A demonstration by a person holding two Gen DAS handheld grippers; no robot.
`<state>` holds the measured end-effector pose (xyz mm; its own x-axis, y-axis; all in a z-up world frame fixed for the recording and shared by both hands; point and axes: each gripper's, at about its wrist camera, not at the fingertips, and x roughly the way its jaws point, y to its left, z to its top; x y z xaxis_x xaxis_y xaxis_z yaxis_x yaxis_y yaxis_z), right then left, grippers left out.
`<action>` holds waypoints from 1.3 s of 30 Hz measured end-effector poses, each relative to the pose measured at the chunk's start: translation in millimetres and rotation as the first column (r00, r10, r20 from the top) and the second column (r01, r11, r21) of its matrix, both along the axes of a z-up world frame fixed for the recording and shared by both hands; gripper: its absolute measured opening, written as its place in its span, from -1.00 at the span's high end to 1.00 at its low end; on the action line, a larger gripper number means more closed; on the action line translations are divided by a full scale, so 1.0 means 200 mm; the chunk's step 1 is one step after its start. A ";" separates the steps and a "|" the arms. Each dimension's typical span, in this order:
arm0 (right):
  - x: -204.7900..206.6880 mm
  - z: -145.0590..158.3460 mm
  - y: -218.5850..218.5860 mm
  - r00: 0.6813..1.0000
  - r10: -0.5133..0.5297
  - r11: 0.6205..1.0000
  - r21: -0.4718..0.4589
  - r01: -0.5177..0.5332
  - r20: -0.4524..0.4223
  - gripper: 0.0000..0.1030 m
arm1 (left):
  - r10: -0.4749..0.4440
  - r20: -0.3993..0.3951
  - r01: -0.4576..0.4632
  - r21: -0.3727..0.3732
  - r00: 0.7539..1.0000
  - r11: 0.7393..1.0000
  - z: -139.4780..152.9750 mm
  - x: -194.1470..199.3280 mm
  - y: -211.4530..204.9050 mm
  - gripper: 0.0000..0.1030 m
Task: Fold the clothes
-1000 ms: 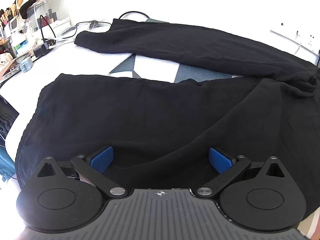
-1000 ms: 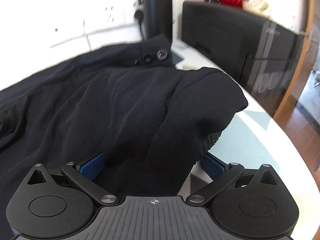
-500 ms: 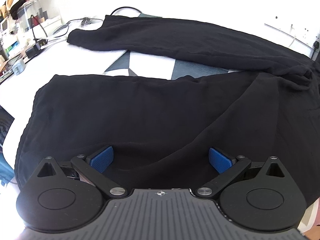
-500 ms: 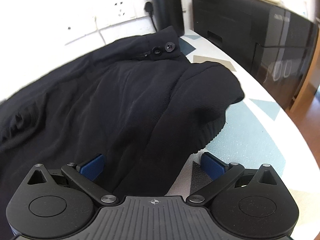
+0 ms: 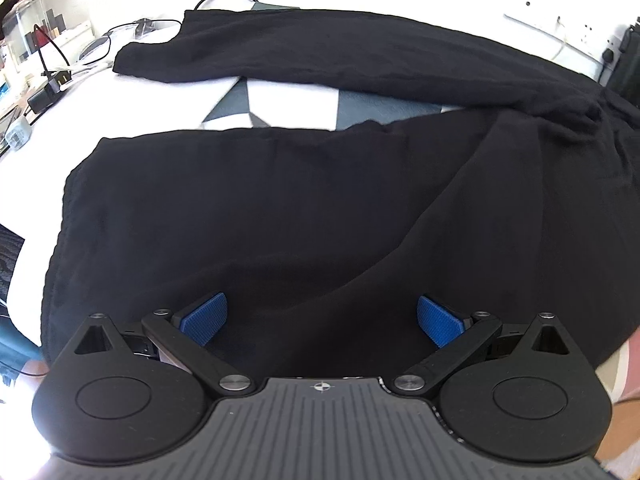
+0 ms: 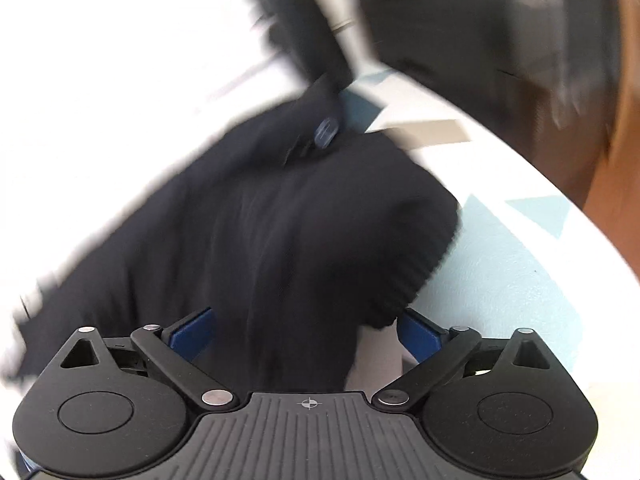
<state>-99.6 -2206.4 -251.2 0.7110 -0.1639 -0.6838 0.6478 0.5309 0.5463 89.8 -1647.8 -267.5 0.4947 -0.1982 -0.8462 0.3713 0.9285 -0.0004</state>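
White tabletop (image 5: 120,104) with grey and pale-blue geometric patches carries black fabric trousers (image 5: 300,200), legs spread apart, waistband button (image 6: 326,132) by a dark bottle. Black cables (image 5: 48,60) clutter the far left edge. The left gripper (image 5: 322,318) gapes above cloth. The right gripper (image 6: 308,336) is closing around the waistband fold, pads not pressing.

Open left tongs (image 5: 322,318) over black trousers (image 5: 280,208) (legs spread).
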 end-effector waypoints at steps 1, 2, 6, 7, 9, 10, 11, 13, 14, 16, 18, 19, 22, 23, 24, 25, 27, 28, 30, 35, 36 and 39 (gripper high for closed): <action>-0.02 0.00 -0.05 0.998 -0.050 0.997 0.057 0.048 0.040 -0.57 | -0.002 0.005 0.002 0.001 1.000 1.000 0.00 -0.01 0.01 -1.00; -0.04 -0.01 -0.10 0.993 -0.096 0.989 0.117 0.088 0.068 -0.44 | -0.005 0.011 0.005 -0.001 1.000 1.000 -0.01 -0.02 0.03 -1.00; -0.05 -0.07 -0.22 0.975 -0.204 0.953 0.247 0.176 0.089 -0.40 | -0.017 0.014 0.017 -0.001 1.000 1.000 -0.01 -0.01 0.05 -1.00; -0.05 -0.07 -0.23 0.971 -0.227 0.948 0.248 0.200 0.082 -0.40 | -0.020 0.012 0.020 0.001 1.000 1.000 -0.01 -0.01 0.05 -1.00; -0.06 -0.06 -0.23 0.954 -0.288 0.936 0.233 0.263 0.080 -0.42 | -0.034 0.007 0.034 0.002 0.999 0.999 -0.01 0.01 0.05 -1.00; -0.08 -0.04 -0.21 0.931 -0.350 0.926 0.187 0.328 0.105 -0.42 | -0.041 0.005 0.041 0.002 0.999 0.999 0.00 0.01 0.06 -1.00; -0.11 -0.01 -0.19 0.898 -0.418 0.907 0.127 0.402 0.140 -0.46 | -0.046 0.002 0.046 0.003 0.999 0.999 0.00 0.02 0.06 -1.00; -0.16 0.08 -0.15 0.834 -0.516 0.849 -0.008 0.528 0.193 -0.67 | -0.052 0.001 0.052 0.003 0.999 0.999 0.00 0.03 0.06 -1.00; -0.17 0.12 -0.13 0.830 -0.517 0.843 -0.045 0.536 0.209 -0.80 | -0.053 0.002 0.053 0.002 0.999 0.999 -0.01 0.03 0.06 -1.00; -0.19 0.17 -0.13 0.852 -0.476 0.864 -0.068 0.499 0.218 -0.92 | -0.054 0.005 0.054 0.001 0.999 0.999 -0.01 0.02 0.06 -1.00; -0.19 0.18 -0.16 0.900 -0.398 0.913 -0.022 0.408 0.176 -0.93 | -0.055 0.008 0.055 0.000 0.998 0.999 -0.01 0.02 0.06 -1.00; -0.19 0.17 -0.16 0.912 -0.380 0.924 0.010 0.383 0.152 -0.93 | -0.055 0.009 0.055 -0.001 0.998 0.998 -0.01 0.02 0.06 -1.00; -0.23 0.12 -0.14 0.918 -0.384 0.921 0.106 0.374 0.100 -0.93 | -0.056 0.014 0.057 -0.002 0.998 0.998 -0.01 0.02 0.06 -1.00; -0.22 0.09 -0.14 0.919 -0.387 0.916 0.146 0.373 0.082 -0.93 | -0.056 0.013 0.056 -0.002 0.998 0.998 -0.01 0.02 0.06 -1.00; -0.22 0.06 -0.15 0.922 -0.382 0.911 0.194 0.365 0.061 -0.93 | -0.055 0.012 0.055 -0.001 0.998 0.998 -0.01 0.02 0.06 -1.00; -0.21 0.03 -0.15 0.925 -0.377 0.902 0.241 0.357 0.040 -0.92 | -0.054 0.011 0.054 -0.001 0.998 0.999 -0.01 0.03 0.06 -1.00; -0.21 -0.04 -0.17 0.930 -0.366 0.882 0.333 0.334 0.037 -0.80 | -0.052 0.010 0.052 0.000 0.999 0.999 -0.01 0.03 0.06 -1.00; -0.19 -0.07 -0.18 0.932 -0.358 0.874 0.372 0.313 0.057 -0.75 | -0.050 0.010 0.050 0.000 0.999 0.999 -0.01 0.03 0.06 -1.00; -0.14 -0.11 -0.19 0.933 -0.341 0.864 0.429 0.263 0.115 -0.71 | -0.048 0.011 0.048 0.000 0.999 0.999 -0.01 0.03 0.06 -1.00; -0.04 -0.10 -0.23 0.922 -0.355 0.872 0.411 0.266 0.156 -0.23 | -0.046 0.004 0.046 0.003 0.999 0.999 -0.01 0.03 0.06 -1.00; -0.02 -0.08 -0.24 0.924 -0.346 0.886 0.383 0.263 0.165 0.33 | -0.046 0.002 0.046 0.004 0.999 0.999 -0.01 0.04 0.06 -1.00; -0.03 0.02 -0.24 0.928 -0.305 0.935 0.253 0.248 0.215 0.64 | -0.051 -0.003 0.051 0.006 0.999 0.999 -0.01 0.05 0.06 -1.00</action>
